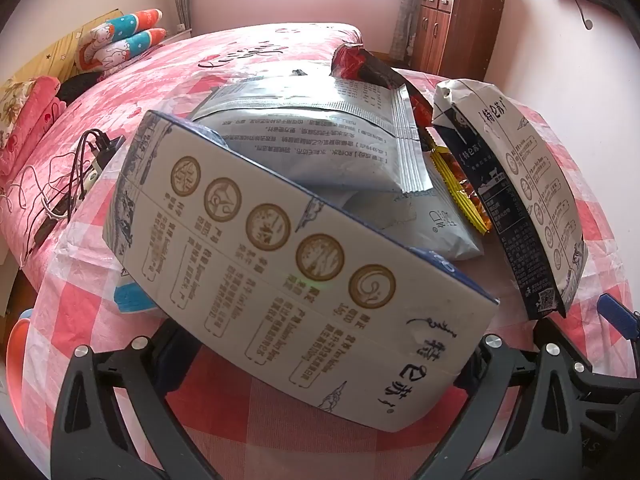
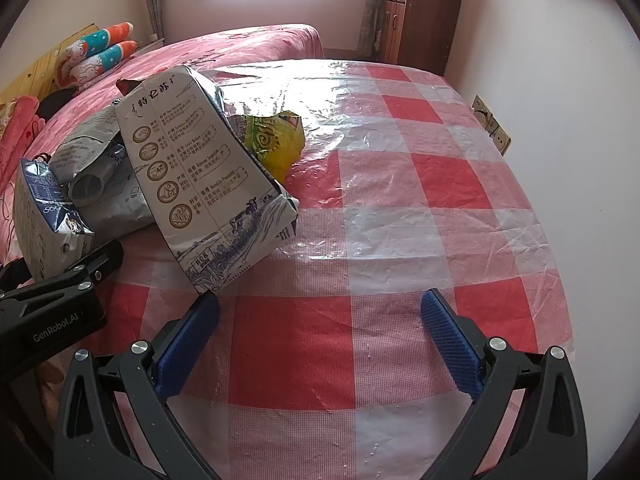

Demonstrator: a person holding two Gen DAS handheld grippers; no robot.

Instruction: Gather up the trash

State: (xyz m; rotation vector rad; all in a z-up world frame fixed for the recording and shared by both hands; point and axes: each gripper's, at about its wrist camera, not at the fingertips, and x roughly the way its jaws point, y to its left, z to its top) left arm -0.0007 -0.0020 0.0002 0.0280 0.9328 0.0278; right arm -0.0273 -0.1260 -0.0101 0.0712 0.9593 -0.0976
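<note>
The bed (image 2: pixel 256 46) in its pink cover fills the room behind my table (image 2: pixel 400 200), which wears a red-and-white checked plastic cloth. Taking the upright milk carton (image 2: pixel 200 168) as my landmark: it stands tilted near the table's left side in my right-hand view, white with gold round emblems and blue drawings. To its left lies the second milk carton (image 1: pixel 280 248), on its side, and this one sits between the fingers of my left tongs (image 1: pixel 320 360); the jaws stand wide and I cannot see the pads pressing on it. Between the two cartons and behind them lie crumpled silver foil bags (image 1: pixel 312 140), with a red-and-black wrapper (image 1: pixel 356 64) at the far end of the heap. Just behind the upright carton, on its right, a yellow-green snack bag (image 2: pixel 276 144) touches it. An orange-and-yellow wrapper (image 1: pixel 460 184) pokes out beside its dark face. My right tongs (image 2: pixel 320 340) hover spread wide over bare cloth, just in front of the upright carton, holding nothing.
</note>
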